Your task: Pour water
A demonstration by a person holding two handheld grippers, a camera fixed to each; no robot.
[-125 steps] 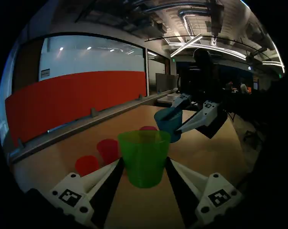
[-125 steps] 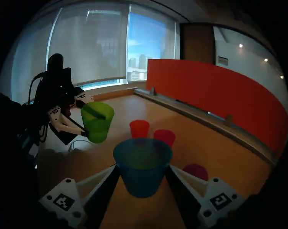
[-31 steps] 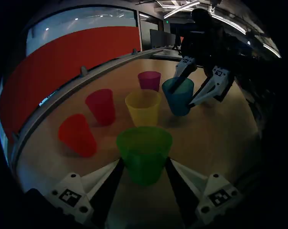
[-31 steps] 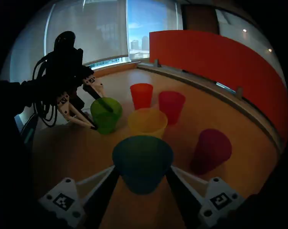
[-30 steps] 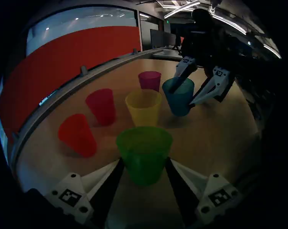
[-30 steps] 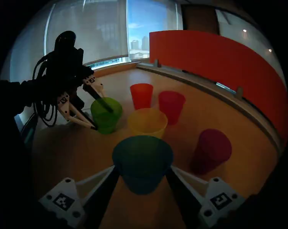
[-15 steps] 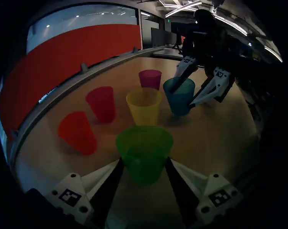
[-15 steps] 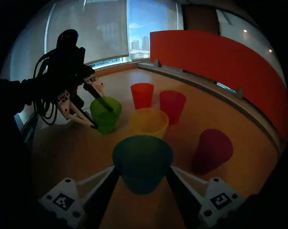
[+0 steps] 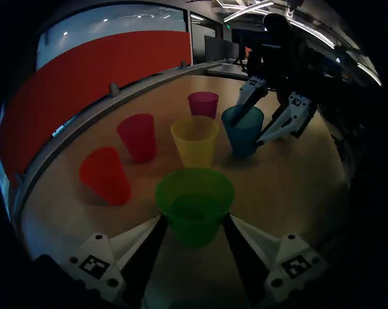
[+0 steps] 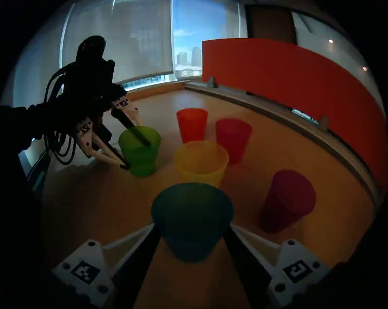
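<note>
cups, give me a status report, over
Left gripper shut on green cup, upright. Right gripper shut on blue cup, upright. Yellow cup stands between them; neither held cup tilted.

Green cup [image 9: 195, 208], blue cup [image 10: 192, 221] lowered to table [image 9: 297, 180], prev. raised

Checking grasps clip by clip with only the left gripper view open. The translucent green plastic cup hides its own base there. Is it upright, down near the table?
Observer: The right gripper view shows the translucent green plastic cup upright in the left gripper, base low by the wooden table; contact unclear.
Reviewer: What is behind that gripper?
Observer: A bright window showing city towers, a pale blind lowered beside it.
Reviewer: And the grip on the blue one?
Observer: The right gripper presses its two fingers on opposite sides of the translucent blue plastic cup, below its rim.
</note>
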